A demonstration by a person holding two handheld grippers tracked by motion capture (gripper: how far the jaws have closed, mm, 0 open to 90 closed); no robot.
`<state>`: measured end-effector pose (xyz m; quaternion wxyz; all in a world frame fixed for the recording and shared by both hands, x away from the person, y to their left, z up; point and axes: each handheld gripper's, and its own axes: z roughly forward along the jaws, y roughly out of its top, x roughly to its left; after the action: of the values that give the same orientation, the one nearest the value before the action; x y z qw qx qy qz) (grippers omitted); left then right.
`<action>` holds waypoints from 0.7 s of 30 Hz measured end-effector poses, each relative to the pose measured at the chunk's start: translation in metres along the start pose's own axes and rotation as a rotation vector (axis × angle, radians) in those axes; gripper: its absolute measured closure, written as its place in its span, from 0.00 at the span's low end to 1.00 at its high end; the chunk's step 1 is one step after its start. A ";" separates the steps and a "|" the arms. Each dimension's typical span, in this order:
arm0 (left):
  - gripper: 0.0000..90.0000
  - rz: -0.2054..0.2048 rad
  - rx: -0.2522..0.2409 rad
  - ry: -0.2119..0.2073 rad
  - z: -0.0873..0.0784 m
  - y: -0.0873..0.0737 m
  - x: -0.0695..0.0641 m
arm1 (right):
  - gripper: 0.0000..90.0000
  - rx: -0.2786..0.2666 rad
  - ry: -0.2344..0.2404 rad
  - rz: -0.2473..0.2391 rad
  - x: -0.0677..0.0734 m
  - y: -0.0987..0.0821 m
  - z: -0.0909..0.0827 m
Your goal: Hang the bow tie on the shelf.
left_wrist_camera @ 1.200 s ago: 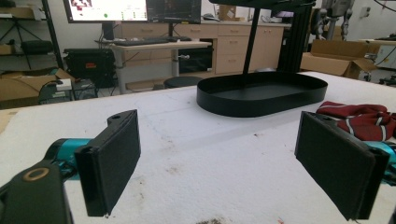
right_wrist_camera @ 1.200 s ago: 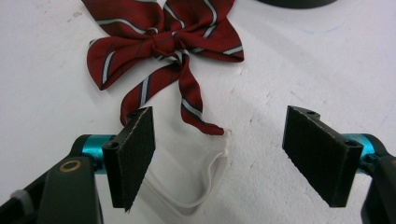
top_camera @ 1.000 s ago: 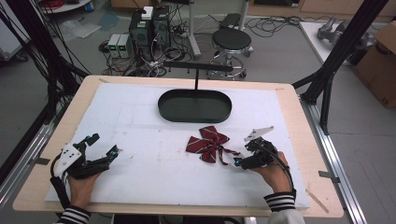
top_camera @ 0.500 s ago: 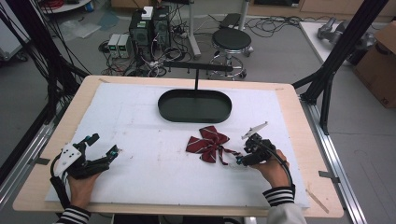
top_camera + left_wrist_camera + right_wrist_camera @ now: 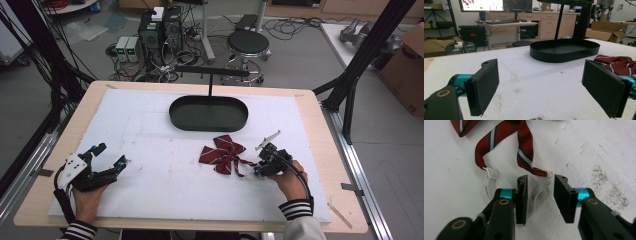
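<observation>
The dark red striped bow tie point(image 5: 223, 152) lies on the white mat just in front of the black oval tray point(image 5: 208, 113), its white elastic loop point(image 5: 539, 192) between the jaws of the right gripper point(image 5: 540, 195), which have just been closing and do not press it yet. I think the thin loop can slip out below the pads, so they close on nothing. The left gripper point(image 5: 549, 87), well apart from the tray, stands spread and empty; no readable label shows on the tie or tray.
</observation>
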<state>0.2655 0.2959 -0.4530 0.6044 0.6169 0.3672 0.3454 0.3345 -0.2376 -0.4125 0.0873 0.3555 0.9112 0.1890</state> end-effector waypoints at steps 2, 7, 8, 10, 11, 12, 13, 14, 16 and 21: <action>0.16 0.000 0.000 0.001 0.000 0.000 0.000 | 0.76 0.011 -0.006 -0.008 0.001 0.001 0.001; 0.16 -0.002 0.000 0.000 0.000 0.000 0.000 | 0.84 0.025 -0.023 -0.015 0.002 0.002 0.001; 0.16 -0.003 -0.001 0.000 0.000 0.000 0.000 | 0.86 0.028 -0.026 -0.014 0.002 0.002 0.001; 0.16 -0.003 0.000 -0.001 0.000 0.000 0.000 | 0.89 0.041 -0.026 -0.018 0.003 0.002 0.002; 0.16 -0.003 -0.001 0.000 0.000 0.000 0.000 | 0.90 0.042 -0.030 -0.024 0.004 0.002 0.002; 0.16 -0.003 0.000 0.000 0.000 0.000 0.000 | 0.92 0.040 -0.037 -0.025 0.004 0.003 0.002; 0.16 -0.003 -0.001 -0.001 0.000 0.000 0.000 | 0.94 0.042 -0.036 -0.027 0.005 0.003 0.001; 0.16 -0.003 -0.001 0.000 0.000 0.000 0.000 | 0.94 0.044 -0.038 -0.024 0.006 0.004 0.001; 0.16 -0.003 0.000 0.000 0.000 0.000 0.000 | 0.95 0.046 -0.037 -0.022 0.007 0.004 0.001; 0.16 -0.003 -0.001 0.000 0.000 0.000 0.000 | 0.95 0.039 -0.030 -0.013 0.007 0.004 0.000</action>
<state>0.2657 0.2960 -0.4530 0.6052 0.6161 0.3681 0.3445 0.3318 -0.2303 -0.4115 0.0951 0.3538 0.9157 0.1651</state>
